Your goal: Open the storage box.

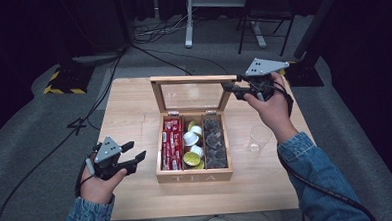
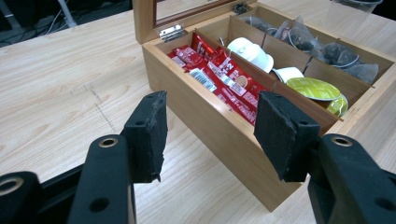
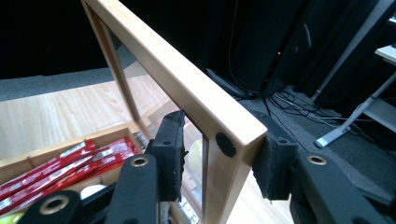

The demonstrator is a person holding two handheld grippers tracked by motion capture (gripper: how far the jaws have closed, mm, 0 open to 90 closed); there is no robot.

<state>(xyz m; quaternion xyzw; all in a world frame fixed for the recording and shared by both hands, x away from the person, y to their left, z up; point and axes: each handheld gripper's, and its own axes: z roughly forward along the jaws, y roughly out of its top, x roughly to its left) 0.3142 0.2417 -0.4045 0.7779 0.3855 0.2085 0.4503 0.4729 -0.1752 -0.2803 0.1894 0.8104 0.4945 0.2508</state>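
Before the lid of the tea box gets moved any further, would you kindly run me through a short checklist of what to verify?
1. Right claw on the lid: ok. Its jaws straddle the lid frame's free corner, both pads against the wood.
2. Lid raised: ok. It stands about upright on its hinges, glass pane facing the person.
3. Left claw out of the way: ok. It is open, holds nothing, and sits left of the tea box, apart from it.
4. Contents below the rim: ok. The red sachets, capsules and tea bags lie in their three compartments.
5. Clear cup safe: cannot tell. It stands right of the box, under the right forearm.
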